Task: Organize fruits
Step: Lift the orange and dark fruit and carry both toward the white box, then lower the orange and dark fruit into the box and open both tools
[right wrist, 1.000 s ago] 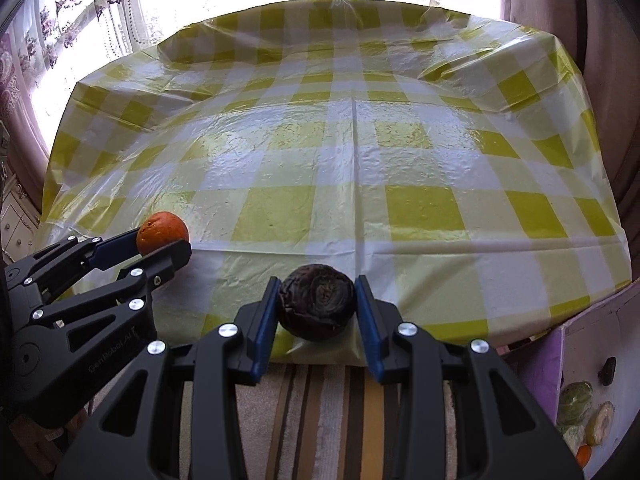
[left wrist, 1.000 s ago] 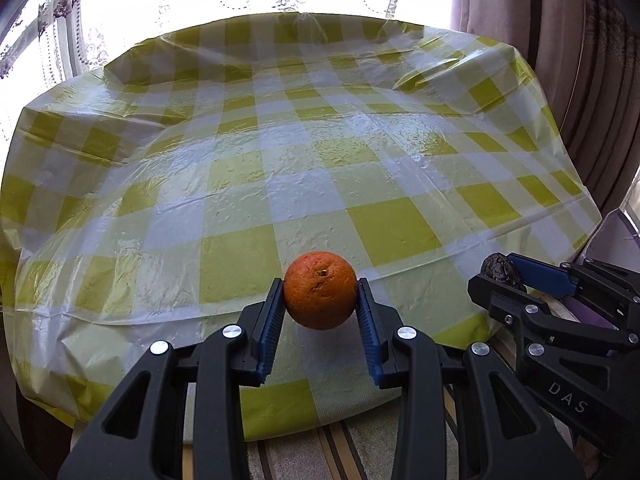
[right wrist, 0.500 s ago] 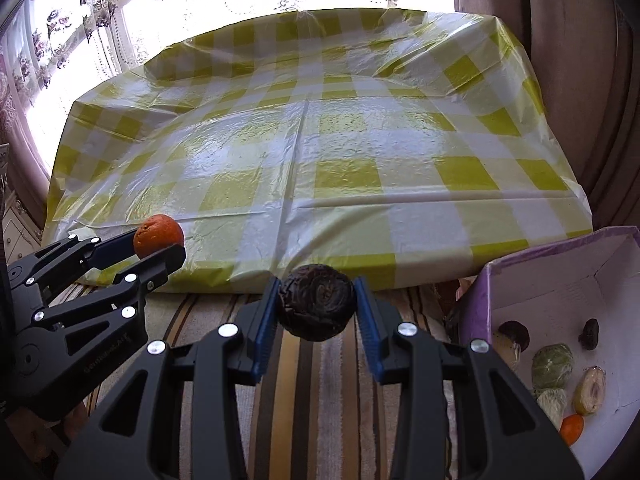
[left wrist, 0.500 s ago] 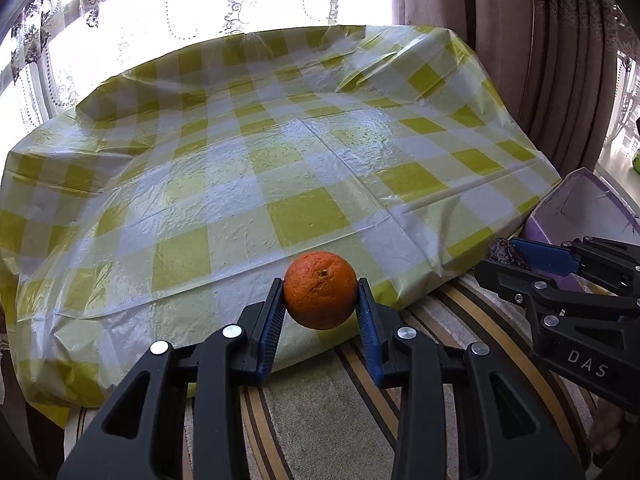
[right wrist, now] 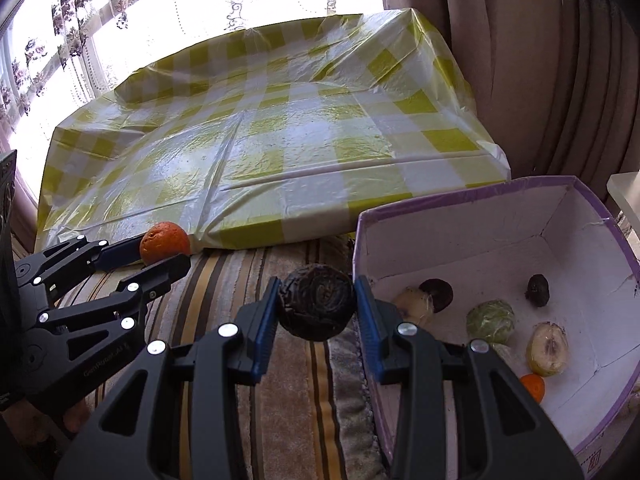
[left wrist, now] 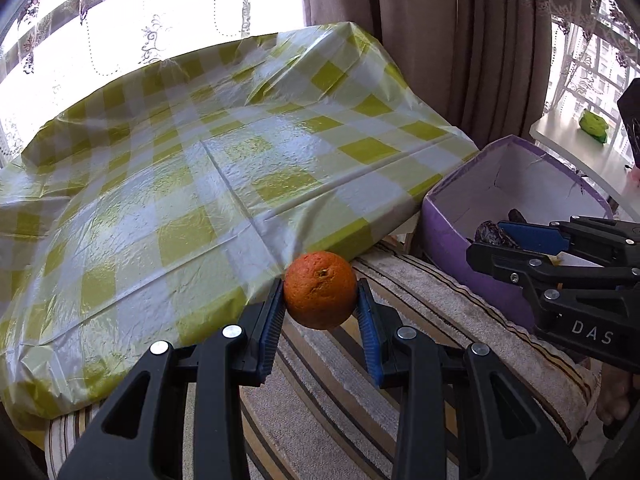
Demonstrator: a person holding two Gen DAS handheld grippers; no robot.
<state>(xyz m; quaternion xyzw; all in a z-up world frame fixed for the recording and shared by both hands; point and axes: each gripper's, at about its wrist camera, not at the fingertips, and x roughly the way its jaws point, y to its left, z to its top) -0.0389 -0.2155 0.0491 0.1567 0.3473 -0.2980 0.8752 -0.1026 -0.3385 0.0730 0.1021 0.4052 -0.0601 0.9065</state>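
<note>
I see open striped rug (right wrist: 248,360) between the checked table (right wrist: 280,152) and the purple box (right wrist: 472,196), whose near wall (right wrist: 362,280) stands just beside my right gripper (right wrist: 316,307), top unobstructed.

Tabletop (left wrist: 224,184) cloth: yellow-white check. Orange (left wrist: 320,290): orange. Box (right wrist: 592,450) at 3 o'clock: purple outside, white inside. Rug (right wrist: 280,400): brown-striped.
</note>
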